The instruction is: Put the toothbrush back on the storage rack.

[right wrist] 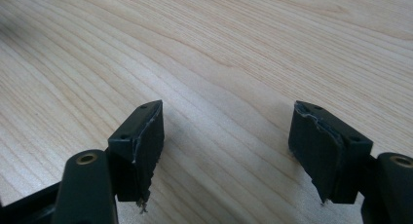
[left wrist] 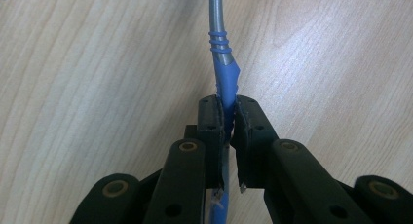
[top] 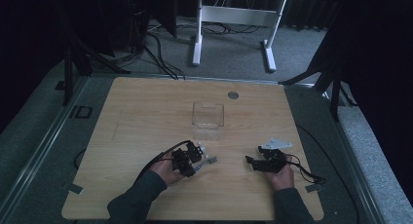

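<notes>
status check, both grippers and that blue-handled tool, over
Left gripper shut on blue-handled tool, metal shaft pointing away over the table. Right gripper open, nothing between its jaws, low over bare wood. Clear box stands apart, beyond both. Nothing in the way.

Dim room: grey carpet (top: 234, 53), a white desk frame (top: 234, 19) behind the wooden table (top: 146, 102).

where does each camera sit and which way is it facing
High view: above the person's side, looking forward and down on the wooden table; both forearms, left gripper, right gripper, clear box.
Left gripper view: rides the gripper, jaws clamped on a blue-handled metal utensil.
Right gripper view: open jaws over bare tabletop.
Shared: utensil, high and left.
</notes>
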{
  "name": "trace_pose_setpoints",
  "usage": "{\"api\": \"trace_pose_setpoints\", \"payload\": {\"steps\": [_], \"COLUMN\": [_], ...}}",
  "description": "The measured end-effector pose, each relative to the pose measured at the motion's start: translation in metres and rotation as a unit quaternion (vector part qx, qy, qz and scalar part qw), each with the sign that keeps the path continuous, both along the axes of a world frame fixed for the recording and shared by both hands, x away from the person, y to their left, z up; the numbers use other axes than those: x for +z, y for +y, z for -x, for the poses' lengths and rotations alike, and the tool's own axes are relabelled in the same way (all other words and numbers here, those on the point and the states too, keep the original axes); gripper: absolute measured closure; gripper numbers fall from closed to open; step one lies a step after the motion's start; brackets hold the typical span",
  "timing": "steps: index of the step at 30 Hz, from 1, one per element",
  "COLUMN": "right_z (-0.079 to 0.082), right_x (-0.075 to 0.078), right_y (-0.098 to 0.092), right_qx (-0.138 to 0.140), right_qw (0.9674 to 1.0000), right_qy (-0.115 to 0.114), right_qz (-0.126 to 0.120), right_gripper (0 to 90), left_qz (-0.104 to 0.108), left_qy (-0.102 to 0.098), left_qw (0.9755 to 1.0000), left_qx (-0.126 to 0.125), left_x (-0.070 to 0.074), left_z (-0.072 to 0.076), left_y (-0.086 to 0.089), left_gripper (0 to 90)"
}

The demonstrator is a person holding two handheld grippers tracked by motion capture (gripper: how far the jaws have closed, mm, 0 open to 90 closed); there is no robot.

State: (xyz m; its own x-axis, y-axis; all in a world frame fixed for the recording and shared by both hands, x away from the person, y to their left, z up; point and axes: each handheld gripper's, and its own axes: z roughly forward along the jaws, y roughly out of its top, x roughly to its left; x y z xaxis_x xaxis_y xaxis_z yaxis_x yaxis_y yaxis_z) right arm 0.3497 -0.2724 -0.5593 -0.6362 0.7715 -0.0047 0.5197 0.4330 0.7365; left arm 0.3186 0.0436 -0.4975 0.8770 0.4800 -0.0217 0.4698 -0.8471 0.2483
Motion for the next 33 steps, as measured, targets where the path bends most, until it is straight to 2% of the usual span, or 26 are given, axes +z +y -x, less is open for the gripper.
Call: {"api": "trace_pose_setpoints", "payload": {"steps": [18,33], "right_z": [0.0,0.0], "right_x": [0.0,0.0], "right_y": [0.0,0.0], "right_qx": [0.0,0.0], "right_qw": [1.0,1.0], "right_qy": [0.0,0.0], "right_qz": [0.0,0.0], "right_gripper": [28.5,28.5], "left_qz": [0.026,0.053], "left_qy": [-0.015,-0.036], "left_qw": [0.9992,0.9965], "left_qx": [0.026,0.054], "left_x": [0.017,0.027], "left_z": [-0.006,-0.009], "left_y": [0.012,0.022], "left_gripper": [82.1,82.1]}}
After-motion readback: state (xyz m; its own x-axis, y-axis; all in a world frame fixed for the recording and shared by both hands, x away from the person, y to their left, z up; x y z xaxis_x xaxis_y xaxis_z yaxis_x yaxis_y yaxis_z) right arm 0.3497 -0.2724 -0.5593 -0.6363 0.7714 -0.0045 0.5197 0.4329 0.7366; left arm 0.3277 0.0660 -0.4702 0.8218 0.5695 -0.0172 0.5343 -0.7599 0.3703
